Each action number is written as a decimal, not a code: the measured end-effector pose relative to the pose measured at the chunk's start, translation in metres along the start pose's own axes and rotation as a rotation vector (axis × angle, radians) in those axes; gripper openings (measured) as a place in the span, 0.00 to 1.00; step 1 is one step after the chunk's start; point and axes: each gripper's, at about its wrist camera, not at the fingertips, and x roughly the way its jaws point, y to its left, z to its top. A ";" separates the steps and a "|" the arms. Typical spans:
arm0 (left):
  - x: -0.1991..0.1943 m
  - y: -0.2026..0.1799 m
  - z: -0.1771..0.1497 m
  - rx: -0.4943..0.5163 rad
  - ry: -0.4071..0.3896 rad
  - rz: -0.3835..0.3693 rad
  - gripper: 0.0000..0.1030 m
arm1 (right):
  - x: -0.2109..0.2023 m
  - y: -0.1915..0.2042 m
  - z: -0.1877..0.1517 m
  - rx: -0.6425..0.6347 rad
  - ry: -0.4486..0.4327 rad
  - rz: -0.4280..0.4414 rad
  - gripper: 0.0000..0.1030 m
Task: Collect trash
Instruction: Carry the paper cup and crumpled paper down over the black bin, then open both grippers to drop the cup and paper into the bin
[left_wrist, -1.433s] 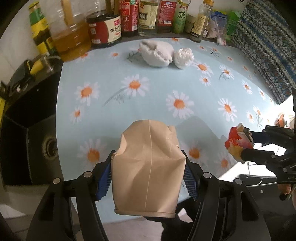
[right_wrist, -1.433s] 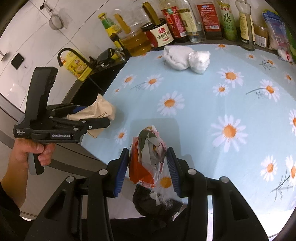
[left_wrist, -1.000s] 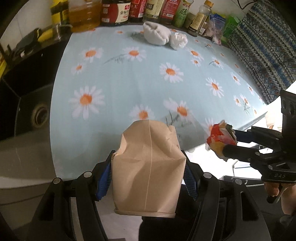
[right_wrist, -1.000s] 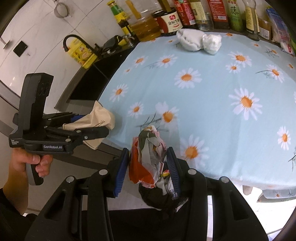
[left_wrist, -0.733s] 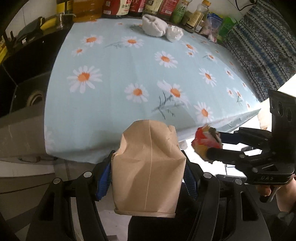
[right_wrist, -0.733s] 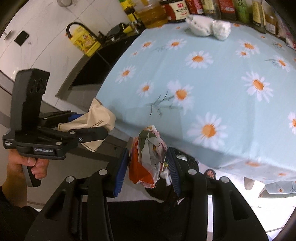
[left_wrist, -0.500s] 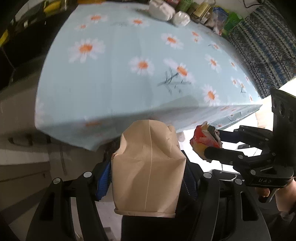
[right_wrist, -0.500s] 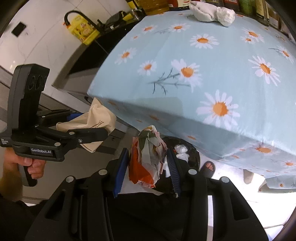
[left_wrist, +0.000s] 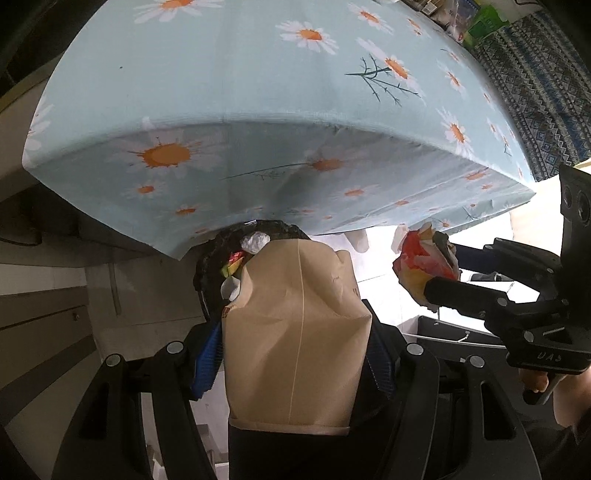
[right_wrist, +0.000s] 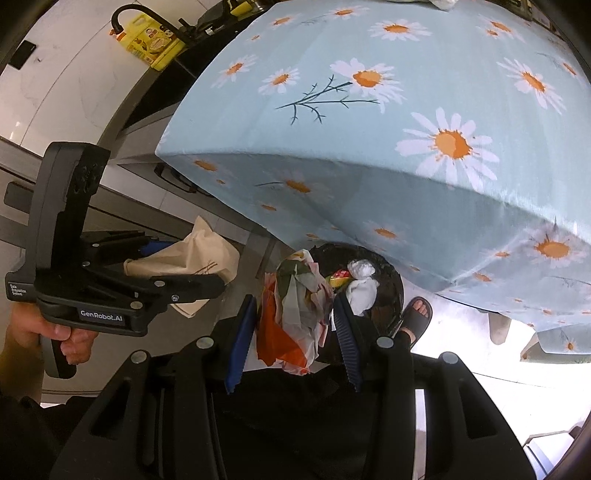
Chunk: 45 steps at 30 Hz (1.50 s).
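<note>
- Left gripper (left_wrist: 295, 354): clamped on paper bag (left_wrist: 295, 332), aimed down over the bin (right_wrist: 384, 280) beneath the tablecloth (right_wrist: 406, 147).
- Right gripper (right_wrist: 291, 332): clamped on crumpled wrapper (right_wrist: 295, 314), held level just beside, above the bin rim.

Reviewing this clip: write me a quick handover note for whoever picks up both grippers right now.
Left gripper: shut on the crumpled brown paper bag, held off the table edge, above the bin.
Right gripper: shut on the crumpled colourful wrapper, also above the bin.
Black-lined trash bin: on the floor, partly under the daisy tablecloth; it already holds white wads and a bright wrapper.
Done: both pieces picked up and carried to the bin.
Left: open the jaws to drop each piece in. Whether more trash remains on the table cannot be told from these views.
</note>
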 end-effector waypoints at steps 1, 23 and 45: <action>0.000 0.000 0.000 0.003 0.002 -0.002 0.63 | 0.001 0.000 0.000 0.002 -0.002 0.001 0.43; -0.004 0.006 0.006 -0.021 0.003 0.018 0.71 | -0.017 -0.016 -0.001 0.052 -0.045 -0.012 0.47; -0.053 -0.010 0.017 0.039 -0.113 0.010 0.71 | -0.056 0.004 0.011 0.020 -0.164 -0.055 0.50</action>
